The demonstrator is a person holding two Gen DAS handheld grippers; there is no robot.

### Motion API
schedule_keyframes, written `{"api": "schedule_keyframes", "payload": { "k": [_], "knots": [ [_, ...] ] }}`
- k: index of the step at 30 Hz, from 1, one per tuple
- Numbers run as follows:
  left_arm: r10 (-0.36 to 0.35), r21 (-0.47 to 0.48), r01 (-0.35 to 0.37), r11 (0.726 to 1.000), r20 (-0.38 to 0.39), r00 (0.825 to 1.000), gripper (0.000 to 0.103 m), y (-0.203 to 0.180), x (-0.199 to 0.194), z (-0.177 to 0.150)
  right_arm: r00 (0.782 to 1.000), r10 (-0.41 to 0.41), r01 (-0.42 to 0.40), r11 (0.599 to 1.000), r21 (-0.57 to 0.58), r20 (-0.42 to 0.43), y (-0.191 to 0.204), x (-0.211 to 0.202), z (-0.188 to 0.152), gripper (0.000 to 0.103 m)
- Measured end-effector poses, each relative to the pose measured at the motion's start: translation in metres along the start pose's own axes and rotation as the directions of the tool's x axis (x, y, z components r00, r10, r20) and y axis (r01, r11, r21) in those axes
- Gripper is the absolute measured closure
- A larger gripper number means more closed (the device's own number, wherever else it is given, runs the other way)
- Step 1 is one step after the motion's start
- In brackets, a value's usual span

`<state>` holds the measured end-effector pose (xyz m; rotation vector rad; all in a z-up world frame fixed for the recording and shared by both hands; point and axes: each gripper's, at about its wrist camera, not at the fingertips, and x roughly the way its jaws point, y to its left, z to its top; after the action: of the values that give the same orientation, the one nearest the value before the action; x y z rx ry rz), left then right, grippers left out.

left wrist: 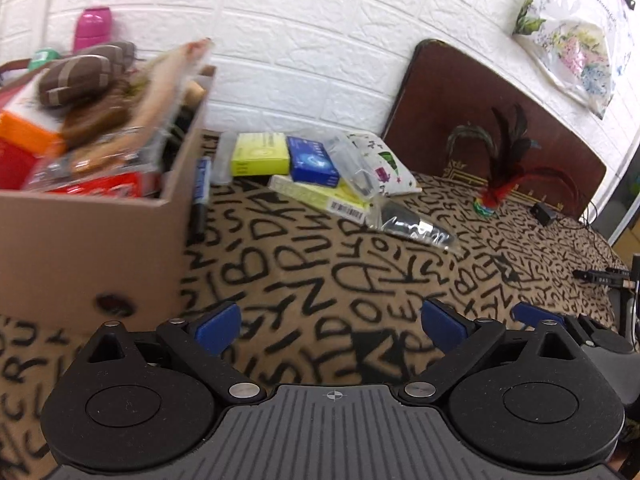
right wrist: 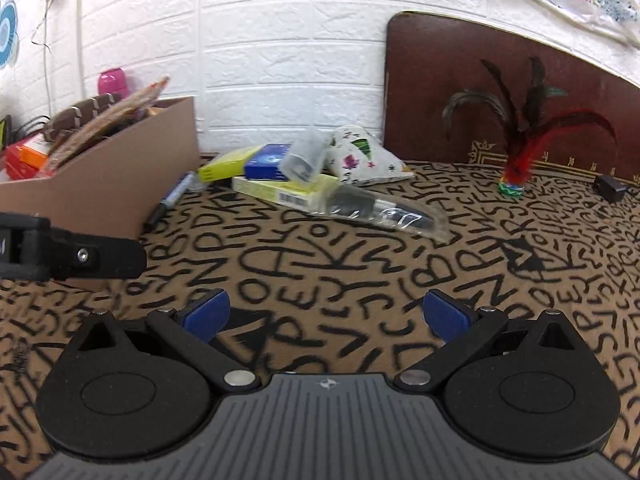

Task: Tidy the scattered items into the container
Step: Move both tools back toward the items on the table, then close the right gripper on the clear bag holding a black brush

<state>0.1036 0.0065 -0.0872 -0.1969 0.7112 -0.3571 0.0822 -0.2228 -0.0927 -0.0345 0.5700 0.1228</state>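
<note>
1. The cardboard box [left wrist: 92,236] stands at the left on the letter-patterned counter [right wrist: 360,264], already heaped full.
2. Just right of it lies a pile: yellow box [left wrist: 261,153], blue box [left wrist: 314,163], flowered pouch [right wrist: 360,156]. The boxes look light and stiff; grip them across the short sides.
3. The clear bag [right wrist: 384,212] at the front looks slippery; pinch its edge.
4. The marker [right wrist: 170,200] leans on the cardboard.
5. Left hand-held gripper [left wrist: 330,330] and right hand-held gripper [right wrist: 326,314]: fingers apart, empty.

Stuff piled in the cardboard box [left wrist: 100,232] is a blurry mess, left side cut off. Print on the yellow-green box [right wrist: 280,194] is too tiny to read.
</note>
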Motion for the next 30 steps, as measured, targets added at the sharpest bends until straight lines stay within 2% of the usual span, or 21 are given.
{"api": "schedule_keyframes", "payload": {
  "k": [5, 10, 15, 19, 23, 25, 29, 30],
  "knots": [
    [-0.026, -0.002, 0.026, 1.0, -0.025, 0.999, 0.008, -0.01, 0.041, 0.02, 1.0, -0.015, 0.016, 0.998, -0.066, 0.011, -0.022, 0.029, 0.009, 0.001],
    [-0.038, -0.019, 0.037, 0.999, -0.055, 0.998, 0.018, -0.018, 0.086, 0.039, 1.0, -0.016, 0.018, 0.988, -0.15, 0.012, -0.044, 0.066, 0.023, 0.003],
    [-0.045, -0.053, 0.041, 0.998, -0.07, 0.997, 0.02, -0.02, 0.125, 0.053, 1.0, 0.008, -0.008, 0.971, -0.238, 0.0, -0.062, 0.106, 0.035, 0.007],
    [-0.044, -0.076, 0.039, 0.996, -0.071, 0.997, 0.018, -0.015, 0.145, 0.057, 0.998, 0.052, -0.057, 0.951, -0.304, -0.026, -0.068, 0.136, 0.043, 0.009],
    [-0.041, -0.071, 0.037, 0.997, -0.058, 0.997, 0.018, -0.011, 0.152, 0.054, 0.991, 0.125, -0.131, 0.958, -0.255, -0.038, -0.076, 0.153, 0.049, 0.01],
    [-0.042, -0.067, 0.037, 0.997, -0.061, 0.997, 0.018, -0.012, 0.151, 0.054, 0.987, 0.155, -0.162, 0.965, -0.208, -0.051, -0.078, 0.153, 0.049, 0.016],
    [-0.032, -0.095, 0.026, 0.995, -0.066, 0.997, 0.018, -0.008, 0.142, 0.053, 0.985, 0.154, -0.169, 0.951, -0.259, -0.076, -0.061, 0.132, 0.043, 0.041],
    [-0.031, -0.106, 0.024, 0.994, -0.067, 0.997, 0.018, -0.007, 0.139, 0.052, 0.983, 0.162, -0.18, 0.948, -0.261, -0.088, -0.056, 0.124, 0.04, 0.042]
  ]
}}
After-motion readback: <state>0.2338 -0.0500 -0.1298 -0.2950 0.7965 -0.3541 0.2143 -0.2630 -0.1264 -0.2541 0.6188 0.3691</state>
